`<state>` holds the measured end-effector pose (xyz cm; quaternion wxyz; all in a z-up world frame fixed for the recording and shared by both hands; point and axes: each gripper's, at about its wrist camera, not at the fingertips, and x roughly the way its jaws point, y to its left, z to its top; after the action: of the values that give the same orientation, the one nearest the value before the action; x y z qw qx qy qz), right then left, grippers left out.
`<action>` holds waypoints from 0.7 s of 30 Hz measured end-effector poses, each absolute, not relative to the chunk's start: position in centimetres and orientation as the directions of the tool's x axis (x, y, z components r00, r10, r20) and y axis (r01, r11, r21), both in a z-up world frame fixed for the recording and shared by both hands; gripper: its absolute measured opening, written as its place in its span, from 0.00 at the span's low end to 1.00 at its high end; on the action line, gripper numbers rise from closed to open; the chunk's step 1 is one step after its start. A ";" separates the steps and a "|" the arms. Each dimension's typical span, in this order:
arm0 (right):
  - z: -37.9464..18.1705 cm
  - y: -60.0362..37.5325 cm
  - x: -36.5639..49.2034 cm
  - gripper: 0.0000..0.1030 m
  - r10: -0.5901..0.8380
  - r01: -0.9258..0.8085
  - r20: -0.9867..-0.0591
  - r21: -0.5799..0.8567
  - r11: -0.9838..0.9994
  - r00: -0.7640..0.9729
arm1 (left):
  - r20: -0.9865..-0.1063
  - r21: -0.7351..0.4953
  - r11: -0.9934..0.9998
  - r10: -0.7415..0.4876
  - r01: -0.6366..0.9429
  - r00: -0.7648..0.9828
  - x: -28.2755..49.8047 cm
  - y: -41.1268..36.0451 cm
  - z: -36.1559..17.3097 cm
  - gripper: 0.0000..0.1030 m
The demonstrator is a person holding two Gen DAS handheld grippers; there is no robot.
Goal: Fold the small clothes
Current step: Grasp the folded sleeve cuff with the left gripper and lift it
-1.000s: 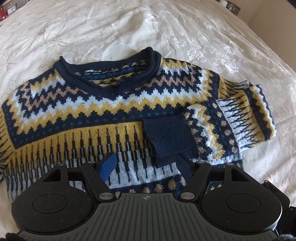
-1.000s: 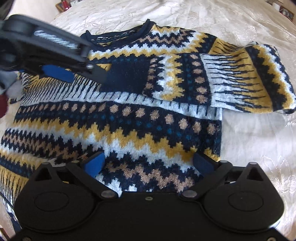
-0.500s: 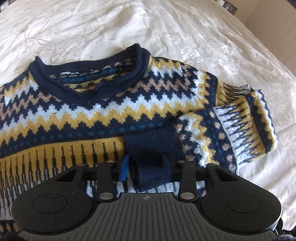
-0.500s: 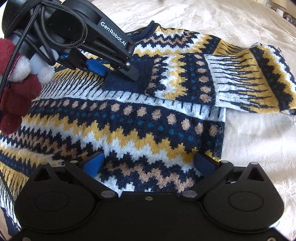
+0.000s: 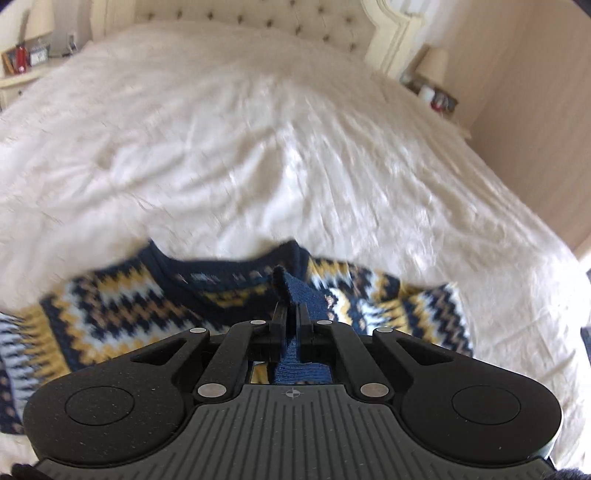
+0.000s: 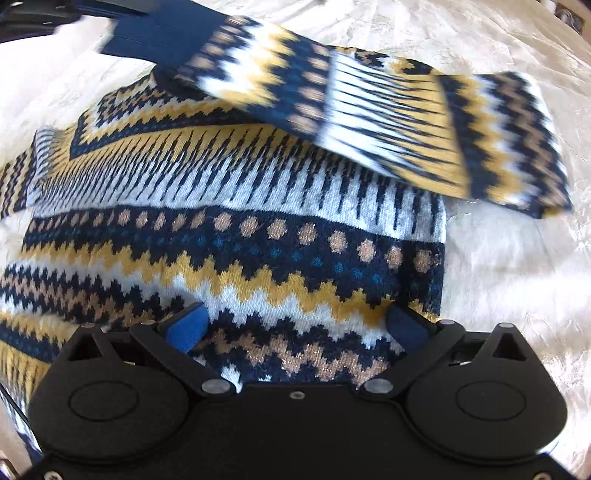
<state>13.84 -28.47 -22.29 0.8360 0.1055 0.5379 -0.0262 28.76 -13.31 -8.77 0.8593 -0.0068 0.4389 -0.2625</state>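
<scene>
A wide bed (image 5: pixel 258 155) is covered edge to edge by a cream bedspread (image 6: pixel 509 266) with a faint embroidered pattern. A tufted headboard (image 5: pixel 236 18) is seen along its far edge. A knitted sweater (image 6: pixel 229 236), patterned in navy, mustard, white and tan zigzags, is laid flat on the bedspread near the near edge, its neckline turned toward the headboard. One sleeve (image 6: pixel 369 110) is raised off the sweater's body, its outer end near the bedspread.
</scene>
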 end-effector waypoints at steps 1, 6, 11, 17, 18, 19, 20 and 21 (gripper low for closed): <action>-22.1 -28.5 14.0 0.99 0.068 0.176 -0.904 0.156 0.972 0.422 | -0.744 -0.242 0.866 -0.455 0.437 0.490 29.0 -12.5 -8.2 0.04; -21.0 -28.7 14.1 0.99 0.051 0.263 -0.895 0.184 0.947 0.444 | -0.728 -0.219 0.904 -0.402 0.367 0.555 30.3 -7.9 -6.5 0.04; -20.1 -28.7 14.0 0.99 0.025 0.301 -0.886 0.184 0.936 0.464 | -0.746 -0.208 0.935 -0.341 0.287 0.572 31.1 -3.5 -6.9 0.04; -19.8 -28.3 14.5 0.99 0.009 0.295 -0.887 0.164 0.942 0.462 | -0.774 -0.194 0.962 -0.272 0.194 0.572 31.4 0.2 -8.5 0.04; -19.5 -28.4 14.5 0.99 0.009 0.292 -0.886 0.162 0.943 0.464 | -0.780 -0.188 0.966 -0.258 0.180 0.571 31.5 0.7 -8.8 0.04; -19.4 -28.3 14.6 0.99 0.008 0.289 -0.885 0.161 0.944 0.465 | -0.784 -0.179 0.969 -0.244 0.168 0.570 31.5 1.2 -9.2 0.04; -19.4 -28.3 14.8 0.99 0.009 0.287 -0.885 0.160 0.944 0.465 | -0.789 -0.174 0.972 -0.234 0.159 0.569 31.6 1.4 -9.5 0.04; -19.4 -28.2 14.9 0.99 0.010 0.286 -0.886 0.161 0.945 0.464 | -0.793 -0.171 0.974 -0.225 0.148 0.566 31.5 2.2 -9.8 0.04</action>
<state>14.93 -28.21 -19.42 0.8433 0.1449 0.5111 -0.0818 31.52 2.15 -9.77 0.8839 -0.0424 0.4538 -0.1054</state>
